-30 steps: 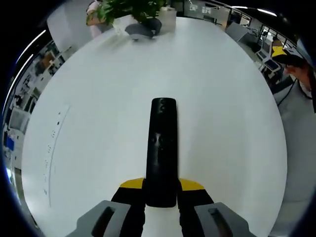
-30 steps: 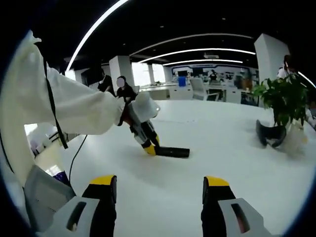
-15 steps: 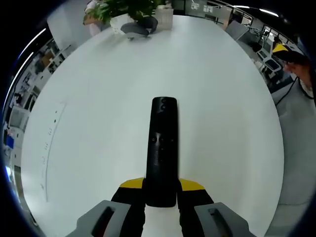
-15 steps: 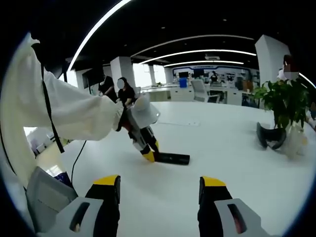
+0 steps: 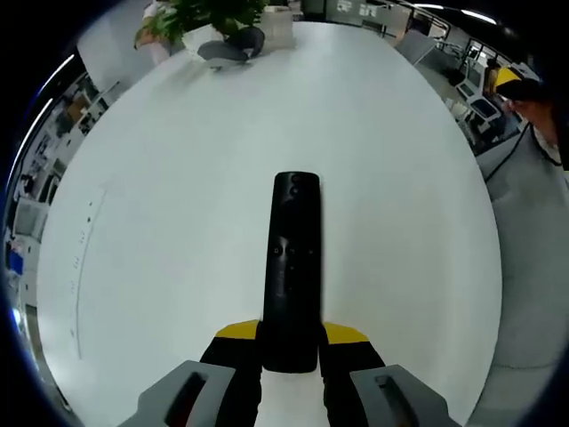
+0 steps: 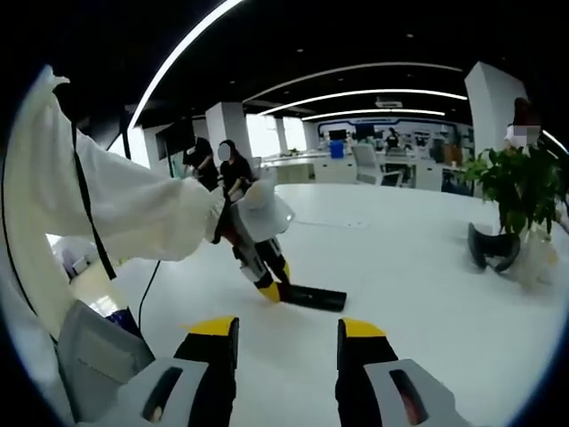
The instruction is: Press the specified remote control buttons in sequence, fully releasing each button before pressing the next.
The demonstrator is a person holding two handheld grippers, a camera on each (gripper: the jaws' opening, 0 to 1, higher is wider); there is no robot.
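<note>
1. In the left gripper view, the left gripper [image 5: 290,356] is clenched on the near end of the black remote [image 5: 292,267]. The remote's long axis runs straight out from between the yellow-tipped jaws, away across the white surface [image 5: 178,178], with its button face turned up.

2. Two small round buttons sit side by side about halfway along the remote, with another round mark near its far end. No brand, label or lettering on it can be read.

3. A faint line of small marks shows on the surface far to the left; they are too small to read.

4. In the right gripper view, the left gripper [image 6: 267,286] tilts down to the surface with the remote [image 6: 311,298] lying flat and pointing to the right, ahead of the viewing jaws.

5. The right gripper [image 6: 286,345] hovers over the surface with its jaws apart by a narrow gap and nothing between them. It is well apart from the remote, so I judge that it must travel forward to reach the buttons.

6. A potted plant [image 6: 511,200] stands at the far right.
</note>
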